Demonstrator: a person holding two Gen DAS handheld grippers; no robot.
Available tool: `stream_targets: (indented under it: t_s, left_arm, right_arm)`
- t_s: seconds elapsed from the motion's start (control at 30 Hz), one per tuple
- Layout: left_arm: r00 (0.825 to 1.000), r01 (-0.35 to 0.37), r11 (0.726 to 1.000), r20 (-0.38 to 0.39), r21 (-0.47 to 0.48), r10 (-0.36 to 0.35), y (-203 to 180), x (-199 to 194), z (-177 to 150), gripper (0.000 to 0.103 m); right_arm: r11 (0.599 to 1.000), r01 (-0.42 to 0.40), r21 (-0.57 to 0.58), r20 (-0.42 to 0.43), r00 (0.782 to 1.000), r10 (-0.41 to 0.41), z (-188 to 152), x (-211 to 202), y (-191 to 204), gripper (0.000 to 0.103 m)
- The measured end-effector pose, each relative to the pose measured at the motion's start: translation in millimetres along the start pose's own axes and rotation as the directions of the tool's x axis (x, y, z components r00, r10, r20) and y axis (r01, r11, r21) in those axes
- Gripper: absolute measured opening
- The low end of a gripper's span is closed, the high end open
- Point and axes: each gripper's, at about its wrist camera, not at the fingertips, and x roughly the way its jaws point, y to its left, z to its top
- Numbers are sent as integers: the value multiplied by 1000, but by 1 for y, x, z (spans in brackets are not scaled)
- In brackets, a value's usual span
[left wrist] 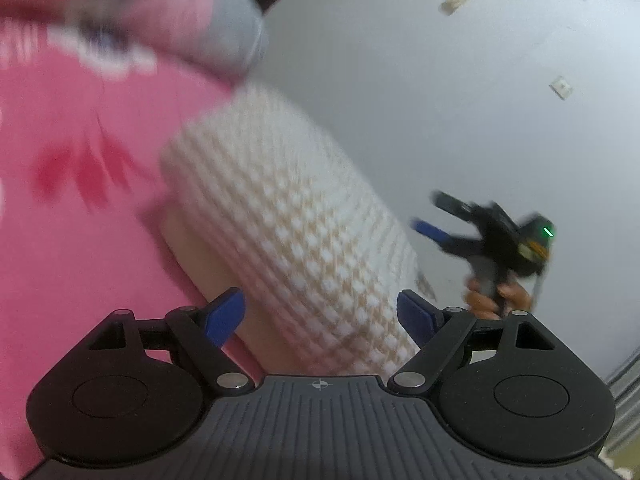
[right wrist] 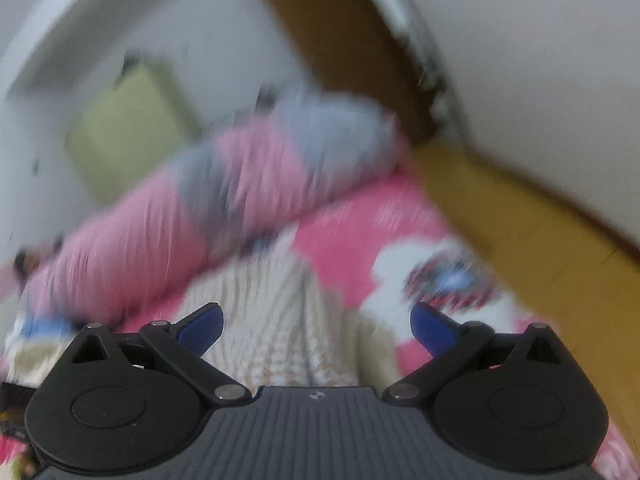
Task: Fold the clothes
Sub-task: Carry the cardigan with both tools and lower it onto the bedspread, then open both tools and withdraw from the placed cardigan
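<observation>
A cream and white knitted garment [left wrist: 288, 224] lies as a folded bundle on a pink bedsheet [left wrist: 72, 248]. My left gripper [left wrist: 320, 318] hangs open just in front of it, its blue fingertips [left wrist: 226, 314] apart with nothing between them. In the same view my right gripper [left wrist: 434, 216] is held in a hand off to the right, its jaws apart, against the white wall. In the right wrist view the knitted garment [right wrist: 276, 312] lies just ahead of my open right gripper [right wrist: 316, 326]. Both views are blurred by motion.
A pink and grey rolled quilt [right wrist: 256, 184] lies along the back of the bed [right wrist: 352, 224]. A wooden headboard or bed frame [right wrist: 532, 232] runs along the right. White walls [left wrist: 440, 100] surround the bed. A yellow-green panel [right wrist: 128, 132] sits on the far wall.
</observation>
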Motion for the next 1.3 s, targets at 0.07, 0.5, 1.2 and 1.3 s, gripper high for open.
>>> stream_targets:
  t_s: [0.07,0.5,1.2,1.3]
  left_arm:
    - [997,-51,996,63,74,47,-8,-3,11,83]
    - [945,-322,834,99,448,311,-35,153,46,72]
    - [926,-377,883,141,280,351,-65,19,69,84]
    - [940,-339,889,137,306,311,-86,-46,48,89]
  right_arm:
    - [998,58,-25,84,995,-56,-14,-20,18,95]
    - [921,382,-74,136,919,-370,-116,14,51,36]
    - [944,317,91,257,909,-330,-134,-109,139,51]
    - [962,269,52,265,925,-273,-156,-139,170,59]
